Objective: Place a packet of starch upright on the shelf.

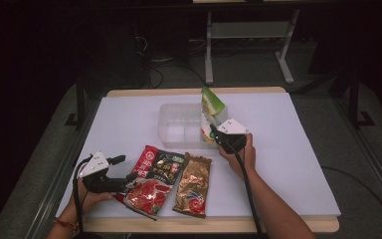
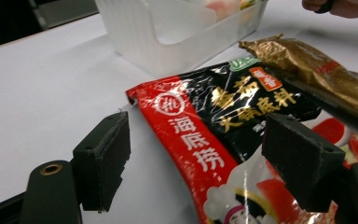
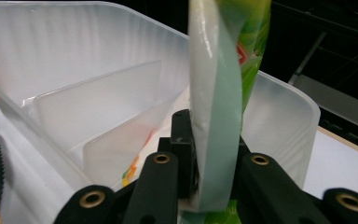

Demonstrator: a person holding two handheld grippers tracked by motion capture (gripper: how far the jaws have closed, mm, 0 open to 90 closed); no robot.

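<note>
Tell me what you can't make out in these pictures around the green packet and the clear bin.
- Green packet: its face print, edge-on in the right gripper view and too small in the high view.
- Its lower end, hidden by the right gripper.
- Whether it touches the clear bin floor.
- Red packet: lower part cut off in the left gripper view.

Red-black packet (image 2: 223, 121): white "海底捞" on red band; yellow "番茄火锅底料".

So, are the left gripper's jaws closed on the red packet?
No, the left gripper stands open, its pads clear of the red packet.
</note>
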